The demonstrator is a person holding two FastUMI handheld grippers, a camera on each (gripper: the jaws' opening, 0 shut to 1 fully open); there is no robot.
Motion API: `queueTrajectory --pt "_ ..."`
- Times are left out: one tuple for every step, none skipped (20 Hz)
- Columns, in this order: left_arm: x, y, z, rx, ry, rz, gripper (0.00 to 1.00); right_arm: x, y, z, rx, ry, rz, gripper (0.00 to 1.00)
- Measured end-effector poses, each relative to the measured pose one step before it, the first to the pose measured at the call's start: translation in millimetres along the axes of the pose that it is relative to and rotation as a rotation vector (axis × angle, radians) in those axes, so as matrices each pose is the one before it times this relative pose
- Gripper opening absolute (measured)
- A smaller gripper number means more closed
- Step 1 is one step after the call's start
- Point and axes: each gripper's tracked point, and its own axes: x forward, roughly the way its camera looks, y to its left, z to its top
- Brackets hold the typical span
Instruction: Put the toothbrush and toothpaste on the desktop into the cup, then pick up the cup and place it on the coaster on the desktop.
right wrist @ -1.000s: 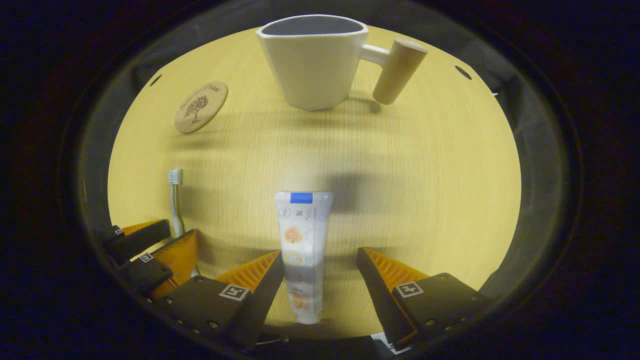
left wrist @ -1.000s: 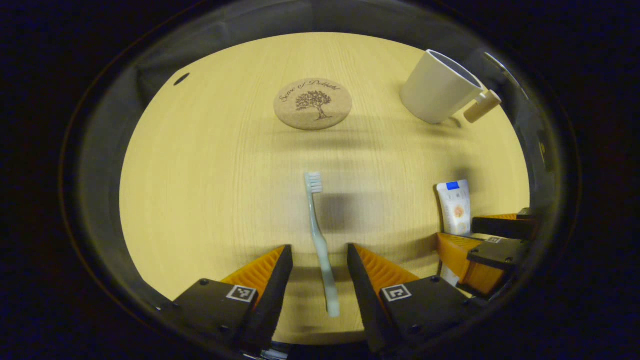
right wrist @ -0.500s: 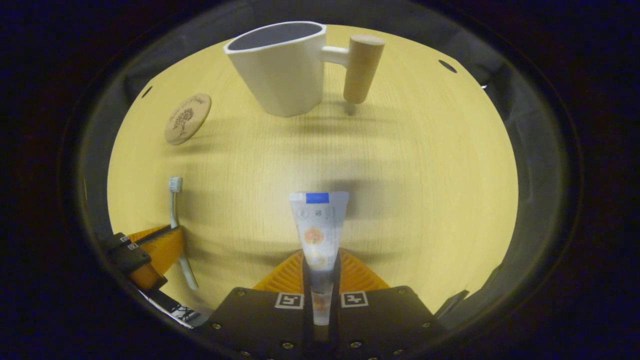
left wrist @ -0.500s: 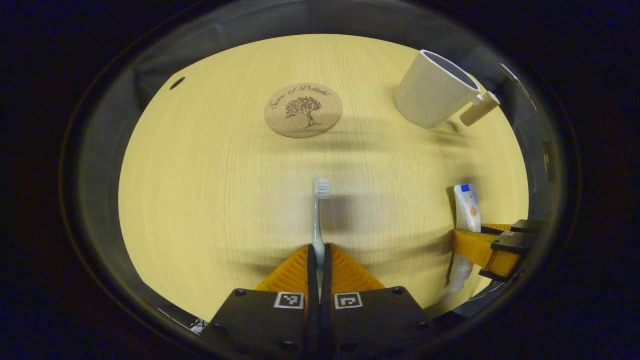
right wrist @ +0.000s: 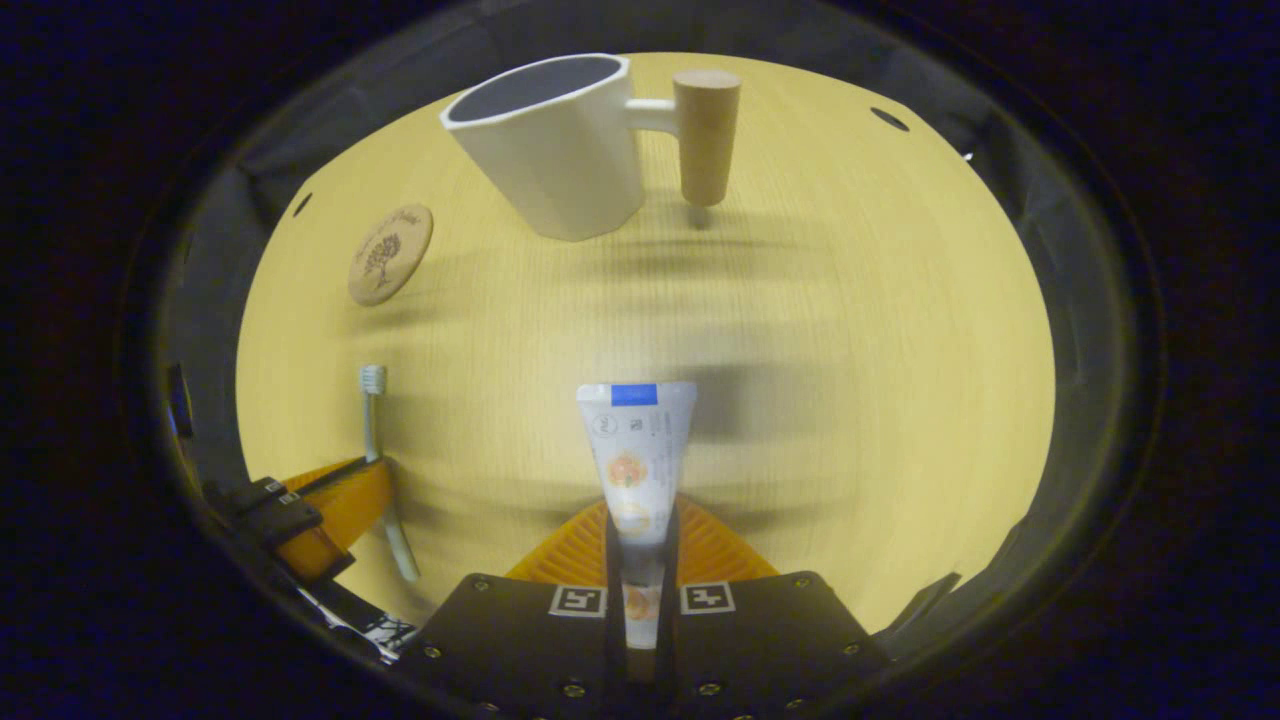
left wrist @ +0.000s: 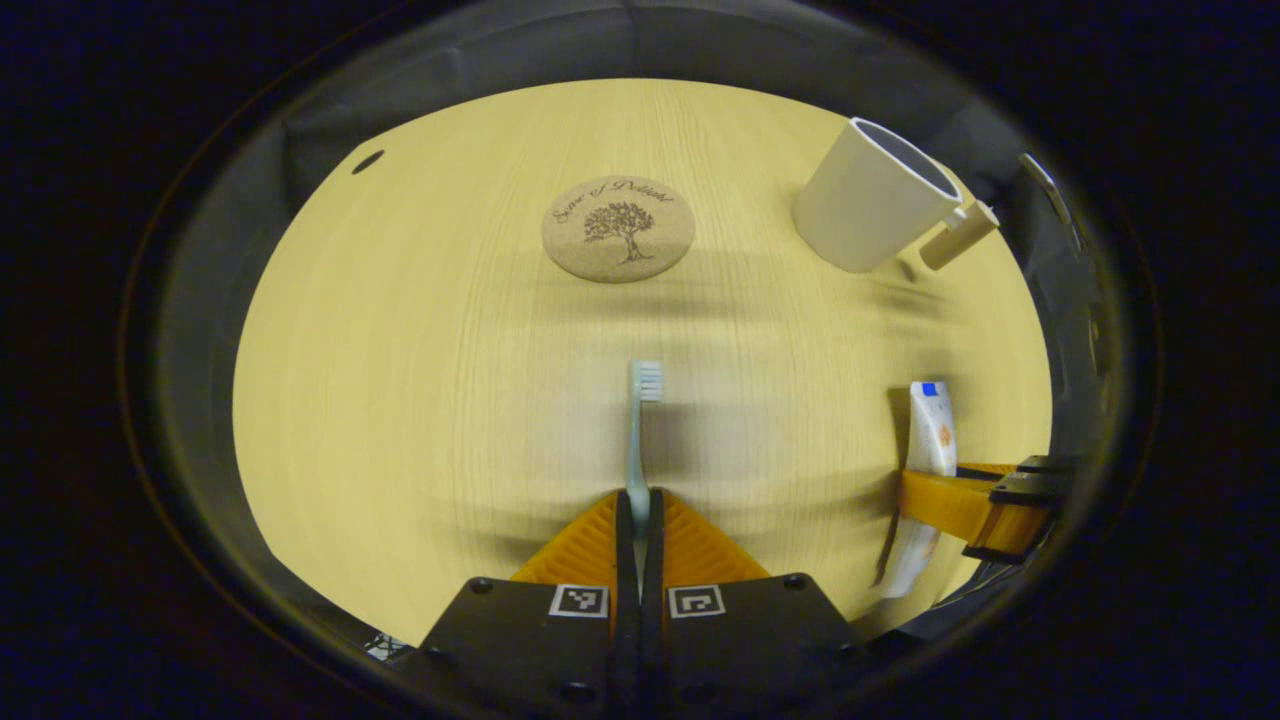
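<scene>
Left gripper (left wrist: 637, 505) jaws clamped on toothbrush (left wrist: 637, 440) handle, bristle head pointing forward over the desktop (left wrist: 400, 380). Right gripper (right wrist: 640, 525) jaws clamped on toothpaste (right wrist: 634, 450) tube, its flat blue-marked end forward. Cup (right wrist: 548, 150) upright ahead of the right gripper, wooden handle to its right. Coaster (left wrist: 618, 229) lies flat ahead of the toothbrush, well apart from the cup.

pale green toothbrush (left wrist: 636, 440): handle end hidden between orange fingers | white toothpaste tube (right wrist: 634, 470): lower end hidden likewise
</scene>
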Motion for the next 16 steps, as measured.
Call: queueTrajectory --pt "11.52 8.56 -7.02 -0.0112 -0.01018 -0.00061 0.07 -4.08 0.42 4.56 0.0071 -0.02104 0.0075 0.12" --pt "10.0 21.8 -3.72 -0.0077 -0.02357 0.00652 0.08 -4.58 -2.07 5.81 -0.0063 -0.03009 -0.00239 0.12" --pt "-22.26 -16.77 16.55 0.00339 -0.02794 0.00766 0.08 -8.28 -1.1 7.58 -0.00507 -0.03339 -0.00511 0.12" --pt "-11.73 -7.44 2.14 0.00315 -0.0258 0.00184 0.08 -8.18 0.35 8.53 0.0033 -0.03449 0.00792 0.12" --pt "-10.41 6.42 6.9 -0.00643 -0.03191 -0.00242 0.08 -8.76 1.25 10.04 0.01317 -0.03043 0.0169 0.12" --pt "-11.86 5.89 7.54 -0.01234 -0.02944 -0.00605 0.08 -10.46 1.61 9.32 0.01716 -0.03196 0.02298 0.12" --pt "-9.85 0.66 7.34 -0.01255 -0.02889 -0.0056 0.08 -9.18 2.84 12.18 0.01838 -0.03264 0.0187 0.12" --pt "-9.6 0.98 6.85 -0.01025 -0.02084 -0.00494 0.08 -5.32 4.0 10.33 0.01319 -0.02775 0.01569 0.12" --pt "-9.61 1.56 6.31 -0.01136 -0.01658 -0.00148 0.08 -7.58 1.66 10.77 0.00766 -0.02762 0.0155 0.12" --pt "-8.12 1.17 6.08 -0.01464 -0.01782 0.00048 0.08 -8.71 1.95 12.57 0.00201 -0.025 0.01602 0.12" --pt "-6.35 3.08 6.22 -0.01629 -0.02621 -0.00088 0.07 -5.99 3.69 14.74 0.00072 -0.03083 0.01683 0.12" --pt "-5.36 3.07 5.91 -0.01333 -0.02617 0.00197 0.08 -5.19 4.18 14.42 -0.00119 -0.03525 0.01721 0.12" --pt "-7.81 4.23 5.64 -0.00993 -0.02335 0.00459 0.08 -5.32 3.73 17.24 -0.00033 -0.03598 0.01604 0.12" --pt "-8.95 3.23 7.53 -0.01018 -0.02591 0.0084 0.07 -5.36 4.25 16.08 0.00163 -0.04131 0.0182 0.12" --pt "-10.82 5.26 7.64 -0.01014 -0.03055 0.00638 0.07 -2.06 6.45 16.41 0.00271 -0.04372 0.02091 0.12" --pt "-10.36 3.96 6.19 -0.00981 -0.02755 0.00217 0.07 -0.64 5.84 17.47 0.0028 -0.04728 0.01812 0.12"
